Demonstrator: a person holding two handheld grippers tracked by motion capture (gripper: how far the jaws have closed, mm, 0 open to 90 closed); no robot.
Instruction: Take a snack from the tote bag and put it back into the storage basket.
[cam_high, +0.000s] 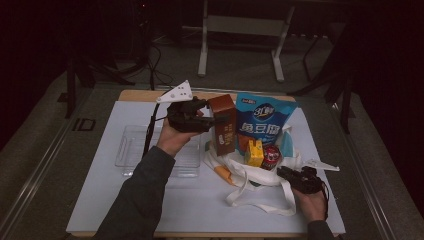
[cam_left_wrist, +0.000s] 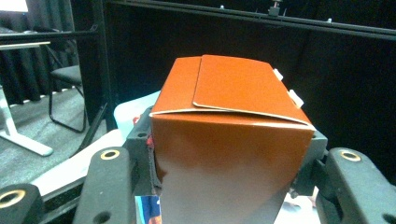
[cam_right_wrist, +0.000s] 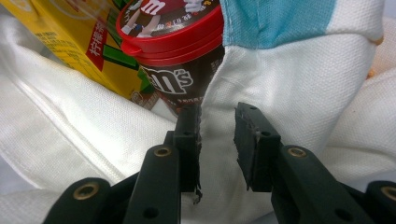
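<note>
A tall brown carton (cam_high: 223, 106) hangs upright over the white cloth bag (cam_high: 231, 161), and my left gripper (cam_high: 218, 122) is shut on its sides. In the left gripper view the carton (cam_left_wrist: 233, 93) sits between the pads of that gripper (cam_left_wrist: 226, 161), folded top up. My right gripper (cam_high: 281, 172) is at the bag's right rim. In the right gripper view it (cam_right_wrist: 217, 126) stands open astride the bag's wall (cam_right_wrist: 289, 93), with a gap between the pads. A red-lidded M&M's tub (cam_right_wrist: 173, 28) and a yellow carton (cam_right_wrist: 60, 37) stand in the bag.
A blue snack pouch (cam_high: 265, 117) stands in the bag behind the yellow carton (cam_high: 255, 152) and the tub (cam_high: 271, 156). A clear plastic tray (cam_high: 131, 150) lies on the white mat (cam_high: 190, 210) at the left. The bag's handles (cam_high: 260, 205) trail toward the front edge.
</note>
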